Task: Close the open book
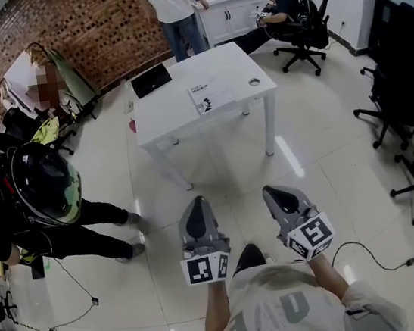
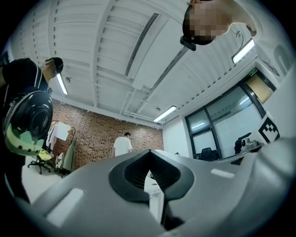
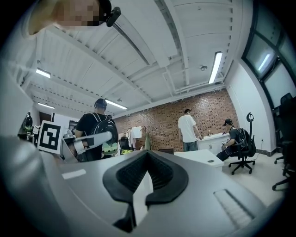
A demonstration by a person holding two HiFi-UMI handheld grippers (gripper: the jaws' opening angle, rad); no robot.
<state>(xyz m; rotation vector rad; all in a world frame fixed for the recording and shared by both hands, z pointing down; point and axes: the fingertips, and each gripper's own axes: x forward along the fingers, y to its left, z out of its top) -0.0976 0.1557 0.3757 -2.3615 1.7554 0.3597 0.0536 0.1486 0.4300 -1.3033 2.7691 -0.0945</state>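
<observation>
A white book lies flat on the white table, toward its right half; from here I cannot tell whether its cover is open. Both grippers hang in the air well short of the table, over the tiled floor. My left gripper is shut with nothing between its fingers, and my right gripper beside it is shut and empty too. In the left gripper view the left gripper points toward the table's leg. In the right gripper view the right gripper points level, with the table ahead to the right.
A black laptop lies on the table's far left. A person in black with a helmet stands close at left. Another person stands behind the table, and one sits on a chair. Office chairs line the right; a cable crosses the floor.
</observation>
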